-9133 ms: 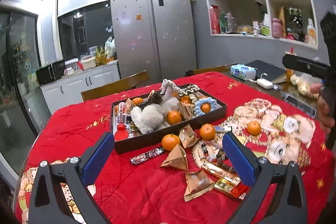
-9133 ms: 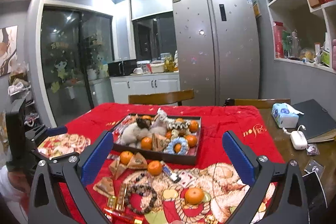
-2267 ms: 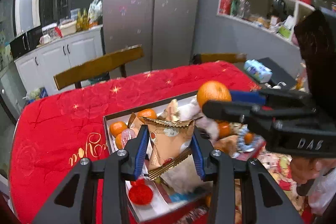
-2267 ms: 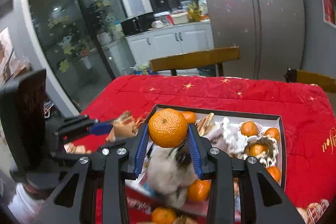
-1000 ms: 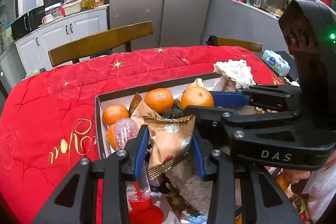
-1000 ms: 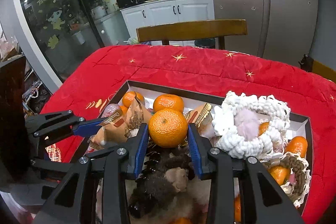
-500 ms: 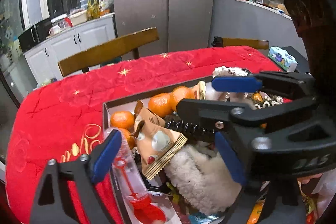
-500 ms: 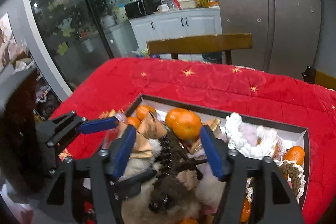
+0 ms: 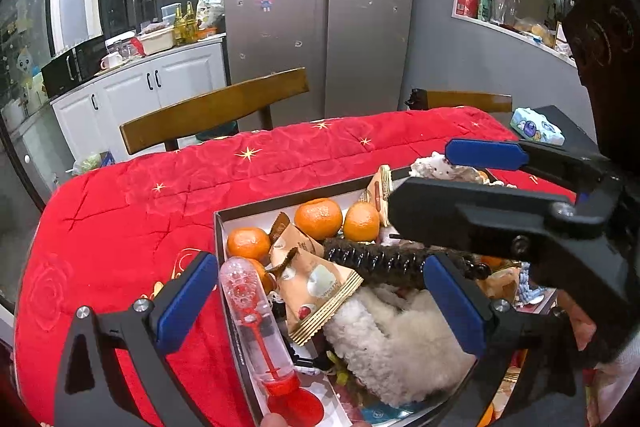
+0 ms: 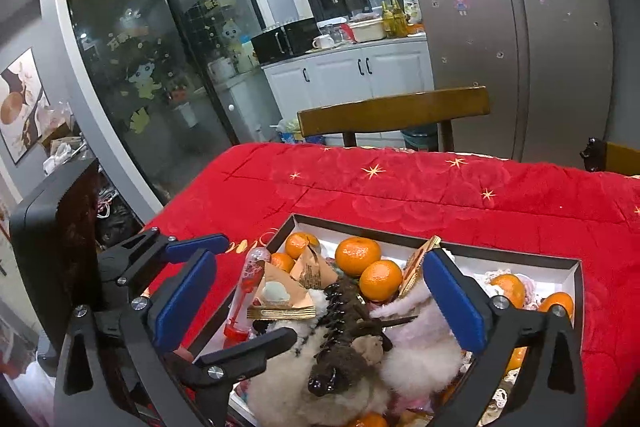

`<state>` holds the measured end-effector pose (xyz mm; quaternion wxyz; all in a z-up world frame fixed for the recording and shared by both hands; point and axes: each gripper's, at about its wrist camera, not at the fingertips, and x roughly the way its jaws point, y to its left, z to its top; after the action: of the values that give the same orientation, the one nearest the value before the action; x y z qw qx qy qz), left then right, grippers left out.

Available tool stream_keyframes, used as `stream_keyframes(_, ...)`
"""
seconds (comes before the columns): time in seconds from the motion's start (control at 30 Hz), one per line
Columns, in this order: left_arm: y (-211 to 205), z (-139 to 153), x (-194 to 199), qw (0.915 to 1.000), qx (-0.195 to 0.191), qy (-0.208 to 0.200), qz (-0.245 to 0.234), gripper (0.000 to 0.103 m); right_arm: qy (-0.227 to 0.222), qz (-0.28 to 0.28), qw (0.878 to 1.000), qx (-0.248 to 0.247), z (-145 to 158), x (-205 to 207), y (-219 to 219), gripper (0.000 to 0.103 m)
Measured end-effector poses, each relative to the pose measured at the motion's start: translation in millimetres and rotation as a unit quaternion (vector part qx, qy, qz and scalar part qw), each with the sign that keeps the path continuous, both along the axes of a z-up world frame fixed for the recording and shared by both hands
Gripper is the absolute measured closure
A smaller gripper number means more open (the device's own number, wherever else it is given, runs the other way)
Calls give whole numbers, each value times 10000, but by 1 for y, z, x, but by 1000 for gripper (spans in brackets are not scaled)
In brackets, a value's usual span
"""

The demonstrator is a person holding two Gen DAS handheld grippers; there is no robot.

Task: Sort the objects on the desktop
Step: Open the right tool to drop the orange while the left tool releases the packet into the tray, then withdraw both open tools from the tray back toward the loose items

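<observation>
Both pairs of jaws are seen spread wide and still opening, with nothing pressed between the pads. The left gripper [image 9: 320,301] is held above the near-left end of the box [image 9: 219,227], which sits on the red-covered counter [image 9: 132,211]. The right gripper [image 10: 316,301] is held over the same box [image 10: 576,269] from the other side, and its black frame is seen crossing the left wrist view [image 9: 496,215].

The triangular snack packet [image 9: 316,287] is found lying in the box, released, under the gap of the left jaws. Its long axis is laid diagonally in the left wrist view, with the narrow crimped tip pointing up-left toward the oranges and the gold-striped wide edge pointing down-right against the white plush [image 9: 392,347]. The same packet [image 10: 280,295] is seen in the right wrist view.

The orange [image 10: 380,279] is found resting in the box just beside another orange [image 10: 357,256], free of the right jaws. A clear bubble tube with a red cap [image 9: 256,323] is laid lengthwise along the box's left wall, cap end nearest the camera. A dark bead string [image 9: 372,261] is stretched across the plush.
</observation>
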<state>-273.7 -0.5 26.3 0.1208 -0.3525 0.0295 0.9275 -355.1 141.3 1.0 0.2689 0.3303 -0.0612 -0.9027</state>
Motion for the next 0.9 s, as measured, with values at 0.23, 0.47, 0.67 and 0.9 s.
stream_keyframes(0.23, 1, 5, 4, 9999, -51, 128, 52, 0, -12, -27, 10000, -80, 3, 1, 4, 0)
stream_keyframes(0.47, 2, 15, 13, 9994, -100, 316, 92, 0, 73, -12, 9999, -115, 10, 8, 4, 0)
stream_keyframes(0.67, 9, 35, 36, 9975, -239, 655, 72, 0, 315, -112, 9993, -181, 32, 26, 12, 0)
stream_keyframes(0.9, 26, 69, 88, 9915, -431, 1228, -72, 0, 643, -203, 9974, -269, 63, 62, 22, 0)
